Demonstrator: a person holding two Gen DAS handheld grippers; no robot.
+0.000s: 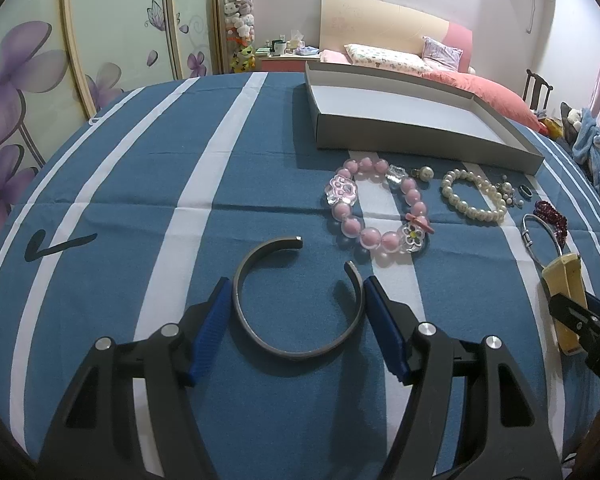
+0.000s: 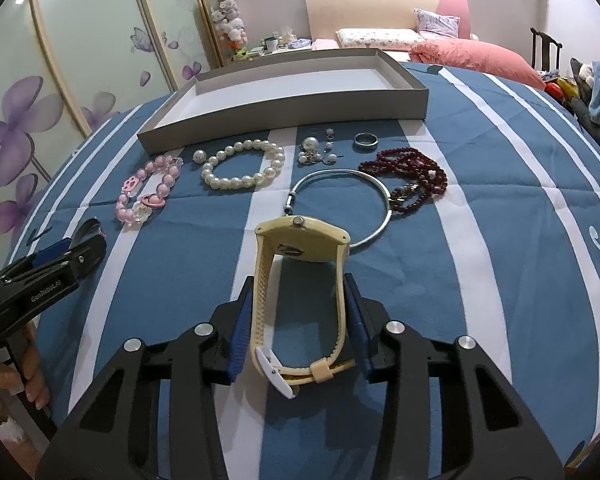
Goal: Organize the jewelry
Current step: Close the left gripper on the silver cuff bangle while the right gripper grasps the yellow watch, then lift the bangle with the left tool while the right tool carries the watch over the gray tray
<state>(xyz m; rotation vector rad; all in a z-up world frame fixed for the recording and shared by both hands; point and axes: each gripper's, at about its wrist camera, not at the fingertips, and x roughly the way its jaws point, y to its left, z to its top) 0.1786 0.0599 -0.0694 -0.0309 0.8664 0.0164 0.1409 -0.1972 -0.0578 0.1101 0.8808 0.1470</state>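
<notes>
Now the cuff bangle sits gripped between the left gripper pads.

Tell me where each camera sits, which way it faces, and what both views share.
Left wrist: on the left gripper, looking forward and down over its fingers, which bracket the grey cuff bangle.
Right wrist: on the right gripper, looking forward and down; its pads press the cream watch; a hand shows lower left.
Shared: grey tray, pink bead bracelet, pearl bracelet.
</notes>
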